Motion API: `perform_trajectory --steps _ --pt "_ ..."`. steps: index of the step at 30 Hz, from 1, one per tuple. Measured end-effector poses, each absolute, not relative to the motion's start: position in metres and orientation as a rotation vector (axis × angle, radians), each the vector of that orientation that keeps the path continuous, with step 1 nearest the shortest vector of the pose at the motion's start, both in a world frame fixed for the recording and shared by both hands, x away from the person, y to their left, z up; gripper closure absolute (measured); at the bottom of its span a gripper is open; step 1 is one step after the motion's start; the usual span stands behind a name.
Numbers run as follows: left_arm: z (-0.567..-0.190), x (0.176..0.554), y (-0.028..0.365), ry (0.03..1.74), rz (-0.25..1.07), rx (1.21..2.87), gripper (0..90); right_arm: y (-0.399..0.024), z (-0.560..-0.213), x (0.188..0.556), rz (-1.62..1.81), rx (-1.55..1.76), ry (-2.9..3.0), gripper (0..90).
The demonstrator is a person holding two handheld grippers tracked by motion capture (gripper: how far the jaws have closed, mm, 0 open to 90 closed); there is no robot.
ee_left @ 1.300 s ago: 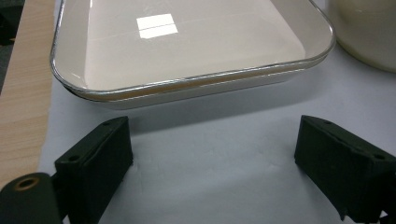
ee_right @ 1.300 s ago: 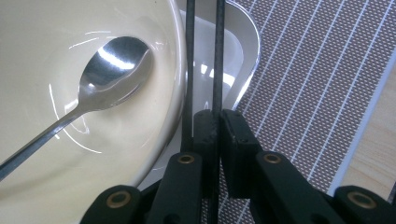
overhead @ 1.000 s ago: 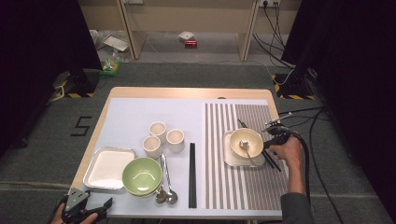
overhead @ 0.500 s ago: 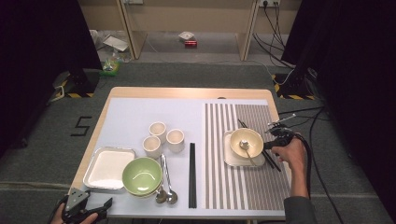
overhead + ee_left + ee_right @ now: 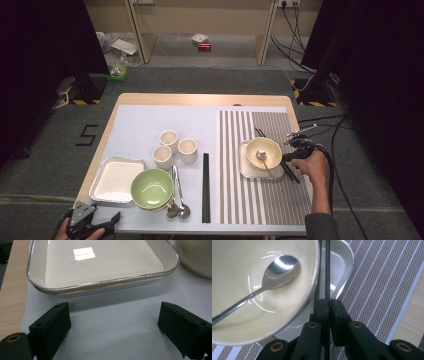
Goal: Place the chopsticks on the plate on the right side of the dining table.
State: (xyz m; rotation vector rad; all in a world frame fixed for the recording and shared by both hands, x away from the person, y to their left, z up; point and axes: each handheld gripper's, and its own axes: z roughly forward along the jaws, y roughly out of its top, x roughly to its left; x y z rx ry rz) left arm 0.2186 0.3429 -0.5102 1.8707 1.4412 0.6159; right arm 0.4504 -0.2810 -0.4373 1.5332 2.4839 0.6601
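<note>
The right gripper (image 5: 327,305) is clamped on the chopsticks (image 5: 327,272) beside the bowl (image 5: 263,150), not yet released. The left gripper (image 5: 113,327) gapes empty near the tray (image 5: 100,287). Much tableware on the left remains to be set.

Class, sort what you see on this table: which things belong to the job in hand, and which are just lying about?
In the job:
right gripper, shut on the chopsticks
cream bowl with spoon
small tray under it

Lying about:
green bowl
three cups
empty tray
spare chopsticks
two spoons
left gripper, open
</note>
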Motion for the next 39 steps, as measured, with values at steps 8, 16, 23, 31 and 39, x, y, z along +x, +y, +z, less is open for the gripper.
perform_trajectory --steps 8,16,23,31,39 --pt "-0.5104 0.2186 0.343 1.44 0.616 1.87 9.6 -0.2783 -0.4379 0.4553 0.68 1.542 2.476 86.0" --pt "-0.5103 0.2186 0.3429 1.441 0.617 1.871 9.6 -0.2804 -0.435 0.45 0.703 1.529 2.469 84.0" --pt "-0.5103 0.2187 0.3428 1.441 0.616 1.871 9.6 -0.2814 -0.4394 0.4479 0.685 1.532 2.488 85.6" --pt "-0.5103 0.2187 0.3428 1.442 0.617 1.871 9.5 -0.2808 -0.4402 0.4503 0.695 1.545 2.472 85.7" --pt "-0.5103 0.2187 0.3428 1.441 0.616 1.871 9.5 -0.2805 -0.4391 0.4508 0.712 1.549 2.463 84.1"
